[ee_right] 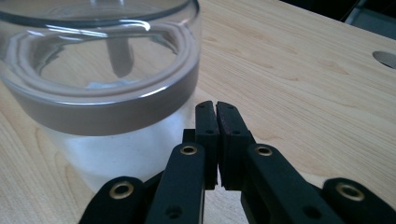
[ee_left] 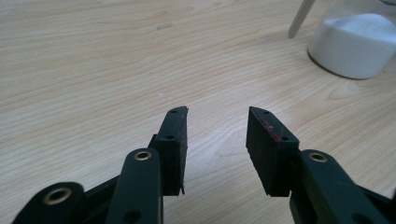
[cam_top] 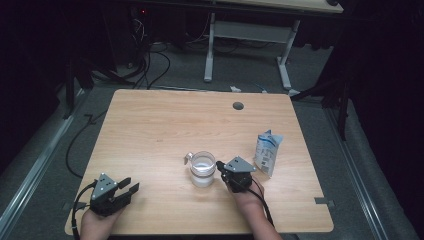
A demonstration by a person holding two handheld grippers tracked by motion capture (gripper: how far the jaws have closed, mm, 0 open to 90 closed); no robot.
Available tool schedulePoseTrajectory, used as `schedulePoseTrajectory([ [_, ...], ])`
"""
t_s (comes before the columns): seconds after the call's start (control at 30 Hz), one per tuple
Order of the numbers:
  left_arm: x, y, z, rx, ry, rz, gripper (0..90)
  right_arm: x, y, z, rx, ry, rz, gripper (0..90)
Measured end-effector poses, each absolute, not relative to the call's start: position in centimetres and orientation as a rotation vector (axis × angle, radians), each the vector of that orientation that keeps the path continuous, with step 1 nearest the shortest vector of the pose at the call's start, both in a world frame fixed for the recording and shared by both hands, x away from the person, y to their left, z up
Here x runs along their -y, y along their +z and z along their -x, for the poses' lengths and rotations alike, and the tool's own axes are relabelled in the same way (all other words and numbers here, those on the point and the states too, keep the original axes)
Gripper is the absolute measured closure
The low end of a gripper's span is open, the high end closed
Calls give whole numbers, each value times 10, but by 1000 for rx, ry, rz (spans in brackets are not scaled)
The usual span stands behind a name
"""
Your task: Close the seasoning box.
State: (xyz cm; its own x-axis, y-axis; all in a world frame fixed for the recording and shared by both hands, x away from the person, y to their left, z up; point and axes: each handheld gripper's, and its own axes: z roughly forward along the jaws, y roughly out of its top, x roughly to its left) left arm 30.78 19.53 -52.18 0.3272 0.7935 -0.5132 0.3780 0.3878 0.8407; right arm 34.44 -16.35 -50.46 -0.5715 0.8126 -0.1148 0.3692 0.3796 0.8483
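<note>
Wooden table [cam_top: 165,125]: a light tabletop with visible grain carried every object; a round hole [cam_top: 238,105] lay near its far edge.
Glass jar [cam_top: 203,169]: it stood upright near the middle of the table, toward the person's side. Its clear wall was wide-mouthed, without a lid.
Jar contents: a white granular layer [ee_left: 355,42] filled the lower part of the jar; the upper part held none of it. A pale stick [ee_left: 300,17] leaned inside, its top end out over the rim.
Carton [cam_top: 267,152]: a small blue-and-white carton stood upright to the right of the jar, well clear of it, its top pinched open. Its contents could not be seen.
Right gripper [cam_top: 220,166]: held in the person's right hand, it lay between jar and carton, pointing at the jar. In the right gripper view its jaws were pressed together with nothing between them, and their tips [ee_right: 215,109] sat just beside the jar's wall; whether they touched the glass could not be told.
Left gripper [cam_top: 129,186]: held in the left hand near the table's near left corner, well apart from the jar. Its jaws [ee_left: 217,140] stood spread, with bare wood between them.
</note>
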Motion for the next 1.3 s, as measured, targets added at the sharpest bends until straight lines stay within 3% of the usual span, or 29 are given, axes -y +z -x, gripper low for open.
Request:
schedulePoseTrajectory([
  [0.8,-195,-523,-307,-1269,363,-1211,581,146,-499,-315,-2148,1117,-910,896],
  [1.3,-191,-524,-307,-1261,369,-1226,576,140,-497,-317,-2129,1144,-915,899],
])
